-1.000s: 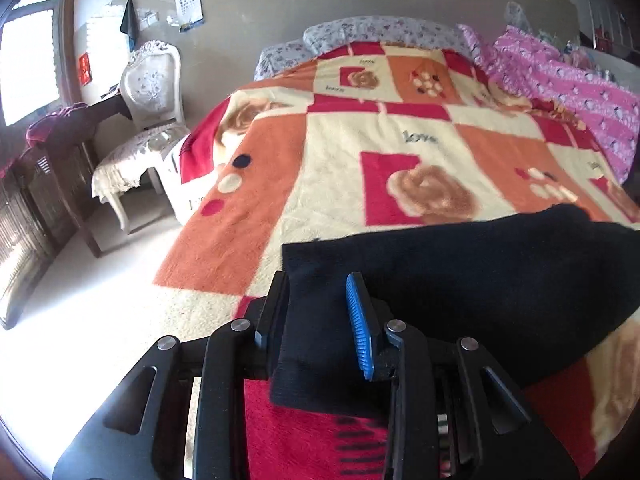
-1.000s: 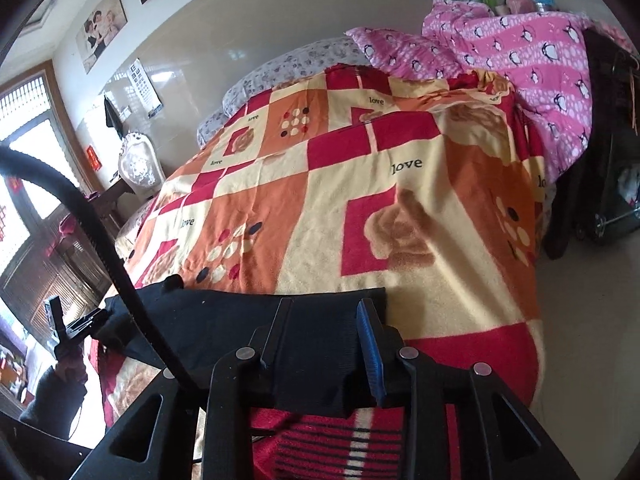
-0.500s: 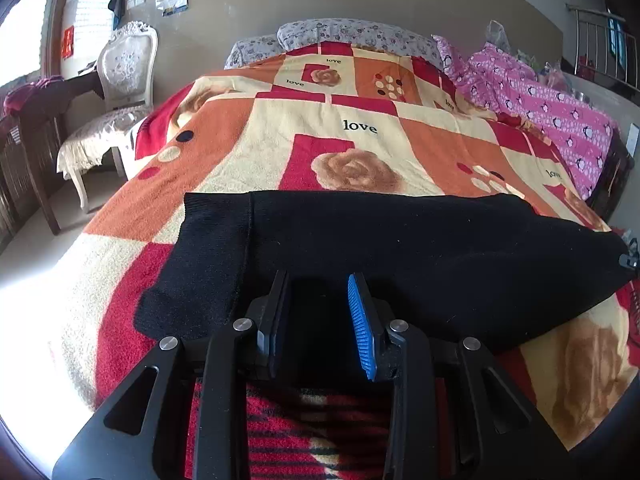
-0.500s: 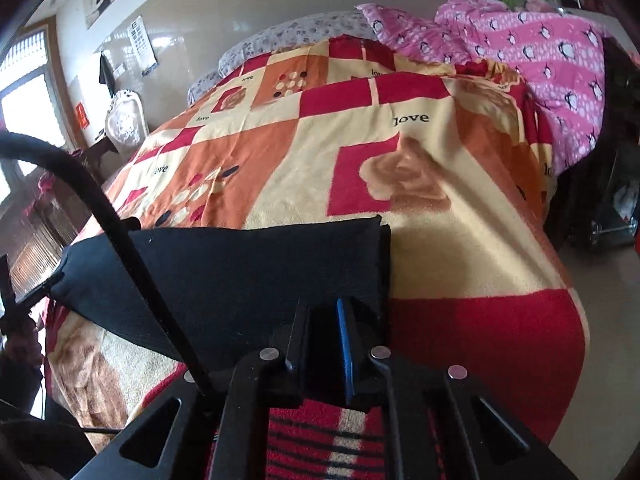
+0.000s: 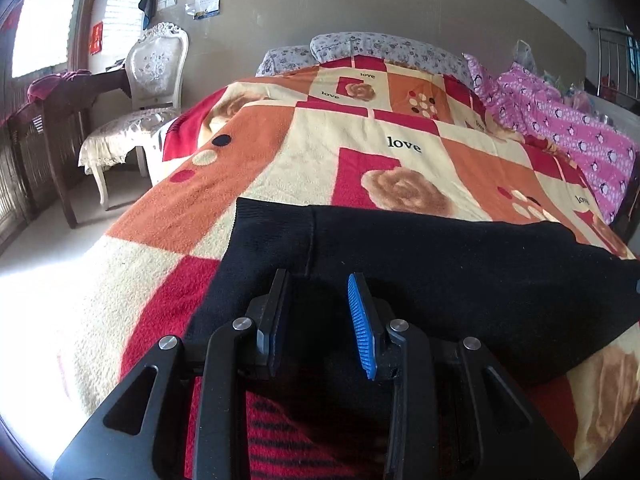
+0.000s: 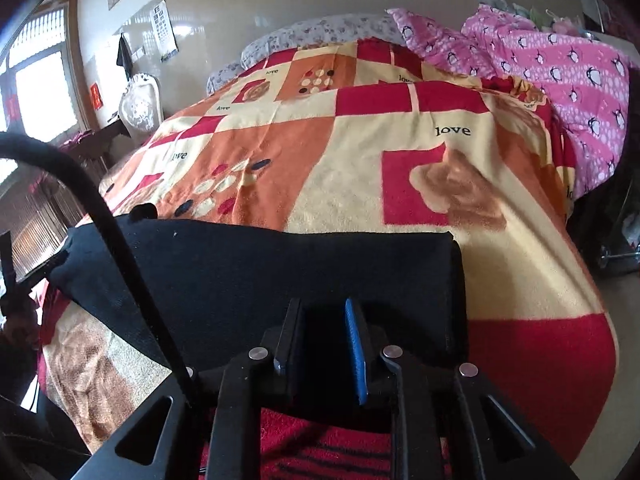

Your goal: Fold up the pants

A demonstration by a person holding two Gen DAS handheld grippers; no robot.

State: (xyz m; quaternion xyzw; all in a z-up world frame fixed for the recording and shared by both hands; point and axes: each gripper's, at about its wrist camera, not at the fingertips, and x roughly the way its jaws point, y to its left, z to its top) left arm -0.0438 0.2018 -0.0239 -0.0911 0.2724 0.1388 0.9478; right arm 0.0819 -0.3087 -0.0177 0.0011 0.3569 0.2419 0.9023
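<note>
Obs., both wrist views. Compared with a second ago, the black pants (image 5: 440, 272) are no longer lifted with the near edge hanging from the jaws. They now lie flat as one long band across the foot of the bed, on the patchwork blanket (image 5: 312, 148). Both hands have come down and the cameras sit closer to the blanket.

Left gripper (image 5: 318, 280): at the near edge of the pants, close to the left end, where a ribbed band and a seam show. The jaws stand moderately apart with dark cloth filling the gap. That spacing is about the same as when the cloth hung from them, so I read this as a grip kept on the pants edge.

Right gripper (image 6: 323, 305): at the near edge, close to the right end, where the cloth shows a thick doubled edge. The jaws closed tight half a second ago and are opening now, with black cloth between them. I cannot tell whether the pads still press on it.

Far edge of the band is straight in both views. No large wrinkles visible.

Judgement: the lay-down step is essentially finished and release is starting on the right. The band is still full length, so at least one end-to-end fold remains.

Risk: if the hands pull back before the cloth is free, the near edge will drag and the band will skew.
</note>
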